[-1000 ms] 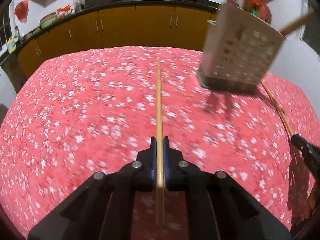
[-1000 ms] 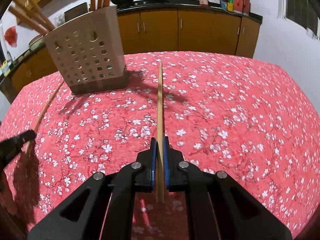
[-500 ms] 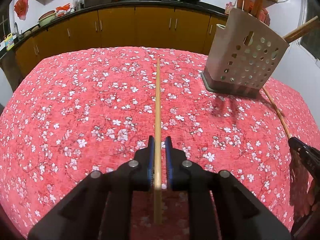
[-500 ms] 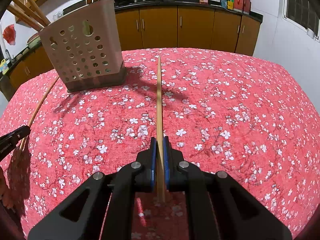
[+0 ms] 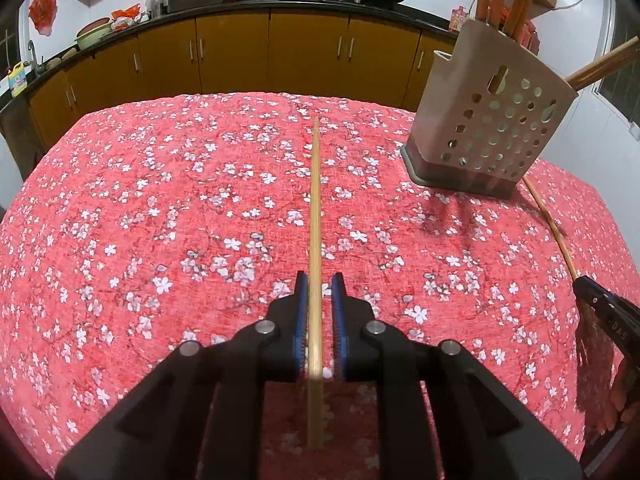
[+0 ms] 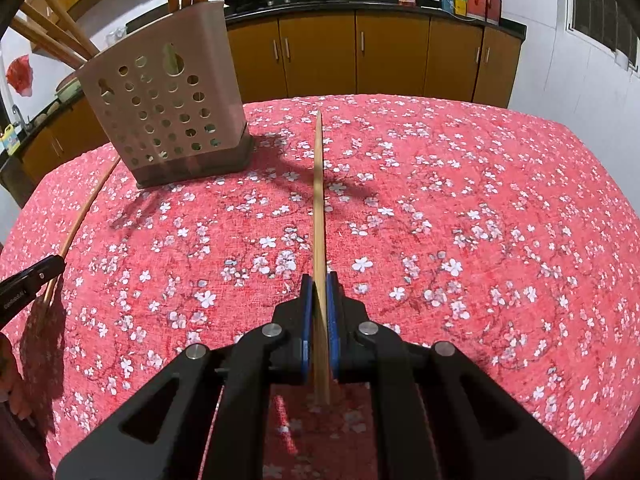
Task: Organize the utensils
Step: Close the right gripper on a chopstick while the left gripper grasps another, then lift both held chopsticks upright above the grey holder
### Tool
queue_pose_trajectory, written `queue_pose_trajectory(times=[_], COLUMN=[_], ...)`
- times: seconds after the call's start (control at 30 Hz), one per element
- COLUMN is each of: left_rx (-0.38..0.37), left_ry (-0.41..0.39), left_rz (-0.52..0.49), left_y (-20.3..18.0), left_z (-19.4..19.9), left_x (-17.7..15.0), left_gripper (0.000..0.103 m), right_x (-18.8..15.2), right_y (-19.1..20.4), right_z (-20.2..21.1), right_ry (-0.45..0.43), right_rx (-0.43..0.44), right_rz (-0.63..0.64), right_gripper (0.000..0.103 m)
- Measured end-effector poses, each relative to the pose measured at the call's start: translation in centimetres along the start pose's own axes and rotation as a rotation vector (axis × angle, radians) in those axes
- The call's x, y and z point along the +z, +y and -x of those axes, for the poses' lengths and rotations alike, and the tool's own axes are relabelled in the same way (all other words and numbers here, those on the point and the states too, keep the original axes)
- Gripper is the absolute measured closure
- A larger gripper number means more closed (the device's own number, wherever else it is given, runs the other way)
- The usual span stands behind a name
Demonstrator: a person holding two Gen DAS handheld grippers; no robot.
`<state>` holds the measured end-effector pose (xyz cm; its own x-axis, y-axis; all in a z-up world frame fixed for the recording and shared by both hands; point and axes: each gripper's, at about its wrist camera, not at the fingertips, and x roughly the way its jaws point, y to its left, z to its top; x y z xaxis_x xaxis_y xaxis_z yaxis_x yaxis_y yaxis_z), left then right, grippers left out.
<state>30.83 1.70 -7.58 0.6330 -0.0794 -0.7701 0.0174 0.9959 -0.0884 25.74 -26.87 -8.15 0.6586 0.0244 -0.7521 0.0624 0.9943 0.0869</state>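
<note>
A wooden chopstick (image 5: 315,216) lies between the fingers of my left gripper (image 5: 319,280), whose jaws stand slightly apart with a gap on each side of it. My right gripper (image 6: 319,280) is shut on a second chopstick (image 6: 318,200) that points forward over the table. A beige perforated utensil holder (image 5: 486,128) with several wooden utensils in it stands at the right in the left wrist view and at the left in the right wrist view (image 6: 168,108). Each gripper shows at the edge of the other view, the right one (image 5: 600,304) and the left one (image 6: 28,280).
The table wears a red flowered cloth (image 5: 160,220). Brown kitchen cabinets (image 5: 240,52) with woks and bottles on the counter run along the back wall. The table's edges curve away on both sides.
My left gripper's jaws have opened a little around the chopstick. The left view has steadied and swung so the holder sits further right. The right gripper stays shut on its chopstick.
</note>
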Motion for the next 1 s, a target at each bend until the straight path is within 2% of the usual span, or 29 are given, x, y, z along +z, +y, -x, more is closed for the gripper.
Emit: queue_pose_trajectory(times=[0.73,1.0], left_rx=[0.028,0.034], left_ry=[0.005,0.012], left_rz=[-0.049,-0.069], left_y=[-1.0,-0.8], left_z=[0.5,0.5], left_x=[-0.8,-0.7], left_gripper=[0.088,0.095], right_x=[-0.1,-0.1], right_y=[0.0,-0.3], right_z=[0.0,0.6], right_ry=[0.001,-0.005], right_rx=[0.005,0.023], right_rz=[-0.003,-0.005], right_gripper=[0.095,0.095])
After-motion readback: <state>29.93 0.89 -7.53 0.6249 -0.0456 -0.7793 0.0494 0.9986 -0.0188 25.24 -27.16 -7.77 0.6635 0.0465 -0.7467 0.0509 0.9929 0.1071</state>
